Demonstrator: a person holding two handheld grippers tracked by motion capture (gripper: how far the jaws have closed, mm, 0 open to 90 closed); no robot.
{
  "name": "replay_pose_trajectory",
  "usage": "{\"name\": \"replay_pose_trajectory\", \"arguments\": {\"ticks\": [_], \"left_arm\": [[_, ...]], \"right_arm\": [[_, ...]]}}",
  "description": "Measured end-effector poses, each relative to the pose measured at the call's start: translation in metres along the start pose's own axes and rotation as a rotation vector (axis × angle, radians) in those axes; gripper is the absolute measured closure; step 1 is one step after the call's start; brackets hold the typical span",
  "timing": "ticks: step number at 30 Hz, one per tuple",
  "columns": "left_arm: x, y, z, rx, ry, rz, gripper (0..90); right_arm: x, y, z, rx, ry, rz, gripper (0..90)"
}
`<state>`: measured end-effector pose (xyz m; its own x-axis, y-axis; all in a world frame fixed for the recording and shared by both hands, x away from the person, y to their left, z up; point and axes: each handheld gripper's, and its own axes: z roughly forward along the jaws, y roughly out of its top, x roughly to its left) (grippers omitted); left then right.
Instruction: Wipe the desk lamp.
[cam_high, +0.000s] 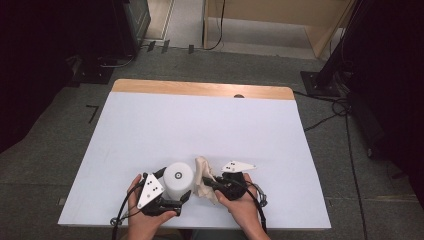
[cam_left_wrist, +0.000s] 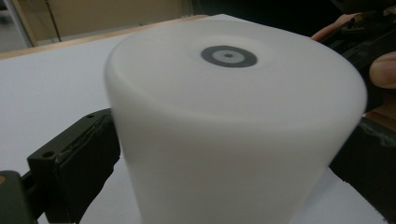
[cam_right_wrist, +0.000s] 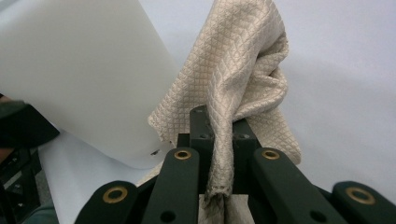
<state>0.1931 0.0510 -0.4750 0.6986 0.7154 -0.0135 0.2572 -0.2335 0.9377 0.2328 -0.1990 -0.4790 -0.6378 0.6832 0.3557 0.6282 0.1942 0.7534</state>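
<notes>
Gripping white cylinder (cam_left_wrist: 233, 130), left hand-held gripper (cam_high: 172, 192), right hand-held gripper (cam_right_wrist: 219, 140) pinching beige cloth (cam_right_wrist: 243, 70), grey ring mark (cam_left_wrist: 229, 56)

Looked like a lab or recording room rather than a home — set up for filming handwork. Plain table (cam_high: 150, 88) with a pale wooden edge, covered by a white sheet (cam_high: 200, 125) and standing alone on grey carpet (cam_high: 60, 165). Black stand bases (cam_high: 92, 74) at the left and (cam_high: 320, 82) at the right, cables (cam_high: 325, 120) trailing loose over the floor, tape marks (cam_high: 91, 112) stuck to the carpet. Dark equipment (cam_high: 132, 20) and black curtaining around the edges — light wooden panelling (cam_high: 280, 12) at the back.
</notes>
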Motion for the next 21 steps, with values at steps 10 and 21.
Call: {"name": "replay_pose_trajectory", "arguments": {"ticks": [10, 21], "left_arm": [[0.013, 0.006, 0.001, -0.003, -0.097, 0.048, 8.4], [0.038, 0.007, -0.002, 0.011, -0.144, 0.112, 8.5]], "right_arm": [[0.002, -0.005, 0.005, 0.035, 0.022, -0.008, 84.4], [0.027, -0.011, 0.02, 0.11, 0.058, -0.068, 84.5]]}}
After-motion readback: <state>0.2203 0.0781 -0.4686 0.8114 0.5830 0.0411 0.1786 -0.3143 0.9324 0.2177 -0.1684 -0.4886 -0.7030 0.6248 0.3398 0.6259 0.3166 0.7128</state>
